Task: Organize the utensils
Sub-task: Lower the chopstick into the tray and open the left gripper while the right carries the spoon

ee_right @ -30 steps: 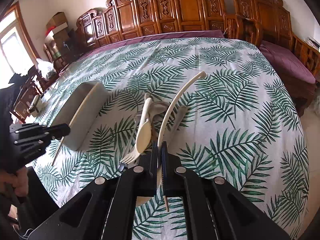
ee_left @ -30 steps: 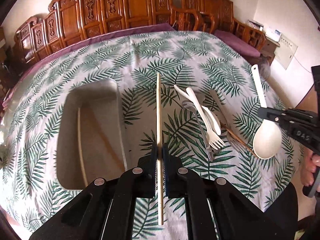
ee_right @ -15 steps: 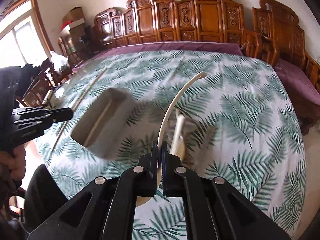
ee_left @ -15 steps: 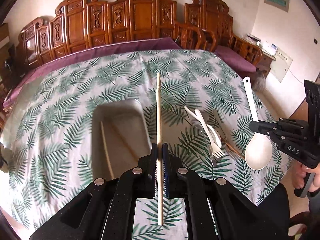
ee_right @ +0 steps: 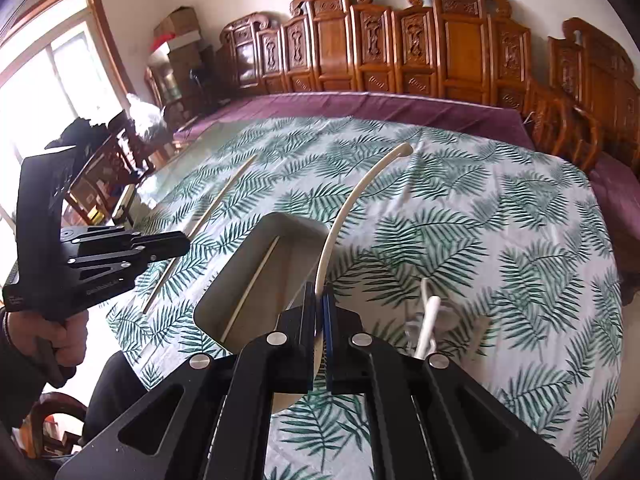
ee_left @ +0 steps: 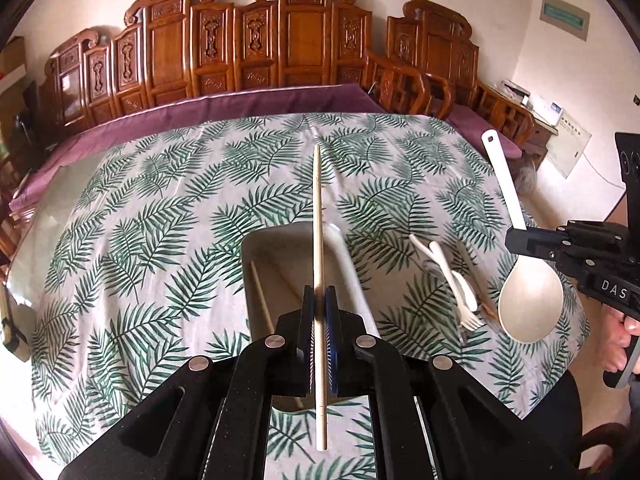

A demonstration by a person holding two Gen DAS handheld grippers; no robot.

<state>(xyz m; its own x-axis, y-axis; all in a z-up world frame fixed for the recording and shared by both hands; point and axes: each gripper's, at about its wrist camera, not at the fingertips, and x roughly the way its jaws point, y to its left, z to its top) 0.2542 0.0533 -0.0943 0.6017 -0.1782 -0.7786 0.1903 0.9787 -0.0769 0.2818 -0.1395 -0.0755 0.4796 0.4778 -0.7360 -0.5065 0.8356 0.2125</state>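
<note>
My left gripper [ee_left: 319,300] is shut on a pale wooden chopstick [ee_left: 317,220], held in the air over the grey tray [ee_left: 280,240]. One chopstick [ee_left: 262,300] lies inside the tray. My right gripper [ee_right: 319,296] is shut on a big cream spoon [ee_right: 352,204], its bowl [ee_left: 530,304] seen hanging to the right in the left wrist view. A small pile of utensils [ee_left: 460,292], with a white fork and spoon, lies on the cloth right of the tray. The tray also shows in the right wrist view [ee_right: 256,264].
The table wears a palm-leaf cloth [ee_left: 160,220] over a purple cover [ee_left: 240,104]. Carved wooden chairs [ee_left: 280,40] stand along the far side and right corner. A window [ee_right: 44,80] and boxes are off to the left.
Both grippers have risen and pulled back from the table. The left one has moved from right of the tray to over it; the right one has moved left toward the tray with the spoon.
</note>
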